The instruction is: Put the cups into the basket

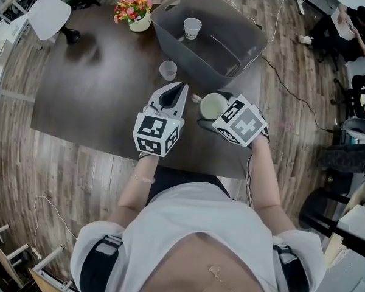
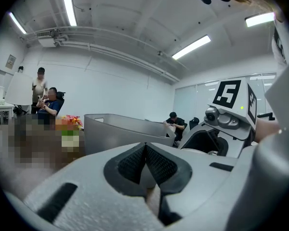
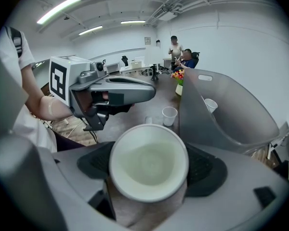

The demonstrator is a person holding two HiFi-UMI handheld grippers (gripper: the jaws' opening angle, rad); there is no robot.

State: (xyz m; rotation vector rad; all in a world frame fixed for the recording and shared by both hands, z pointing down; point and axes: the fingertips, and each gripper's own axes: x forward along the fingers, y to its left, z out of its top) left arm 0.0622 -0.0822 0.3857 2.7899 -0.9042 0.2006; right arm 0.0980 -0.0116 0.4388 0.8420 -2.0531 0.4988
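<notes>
A white cup [image 1: 213,106] is clamped between the right tongs [image 3: 150,166], short of the grey basket [image 3: 197,105] ahead of them, evidently so it can be carried in, while the left tongs [image 2: 145,165] are closed on nothing, just beside.

Cups: three – white paper cup [image 1: 192,27], clear plastic cup [image 1: 168,70], pale wide cup [image 1: 212,104]. Grey basket [image 1: 170,38]: one. Flower pot [image 1: 134,12]: one. Table [image 1: 91,96]: one. Grippers: two – left gripper [image 1: 181,90], right gripper [image 1: 215,109].
</notes>
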